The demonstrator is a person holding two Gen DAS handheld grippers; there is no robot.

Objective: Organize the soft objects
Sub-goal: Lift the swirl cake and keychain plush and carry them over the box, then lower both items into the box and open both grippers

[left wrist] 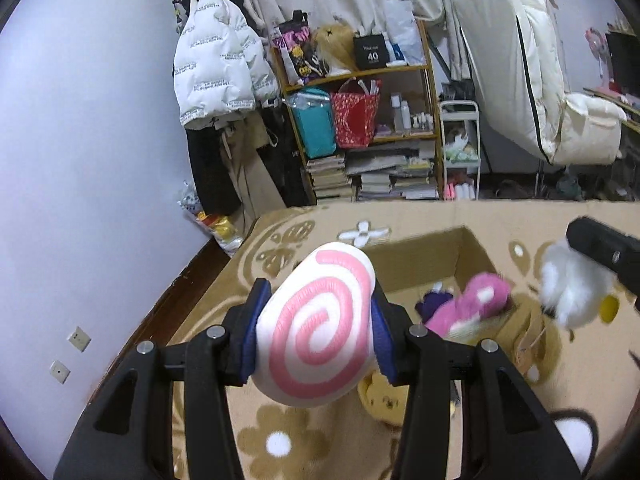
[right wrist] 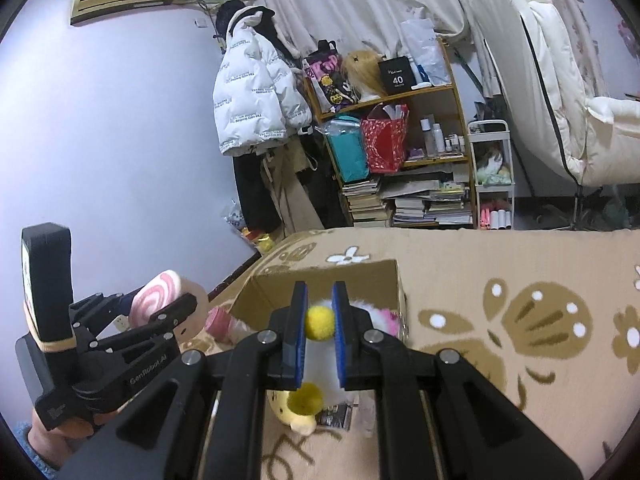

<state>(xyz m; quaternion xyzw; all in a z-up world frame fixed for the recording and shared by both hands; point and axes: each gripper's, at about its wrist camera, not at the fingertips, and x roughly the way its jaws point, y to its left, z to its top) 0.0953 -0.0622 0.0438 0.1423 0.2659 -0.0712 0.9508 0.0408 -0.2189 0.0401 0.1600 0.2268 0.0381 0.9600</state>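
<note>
left tool (left wrist: 316,326) clamped on spiral plush (left wrist: 318,320), held clear above patterned bed cover (left wrist: 460,212). right tool (right wrist: 319,322) pinched tight on white fluffy toy (right wrist: 320,356) by yellow pompom (right wrist: 319,323). both near cardboard box (left wrist: 424,264), likely drop-off, pink plush (left wrist: 472,304) inside.

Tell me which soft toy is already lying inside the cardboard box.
The pink plush in the cardboard box; the spiral cushion and white fluffy toy are each held in a gripper's fingers.

Bedroom clutter behind the patterned rug (left wrist: 280,444)
A wooden shelf (right wrist: 424,94) beyond the rug's far edge holds stacked books (right wrist: 412,202); a white puffer jacket (left wrist: 218,64) hangs beside it.
</note>
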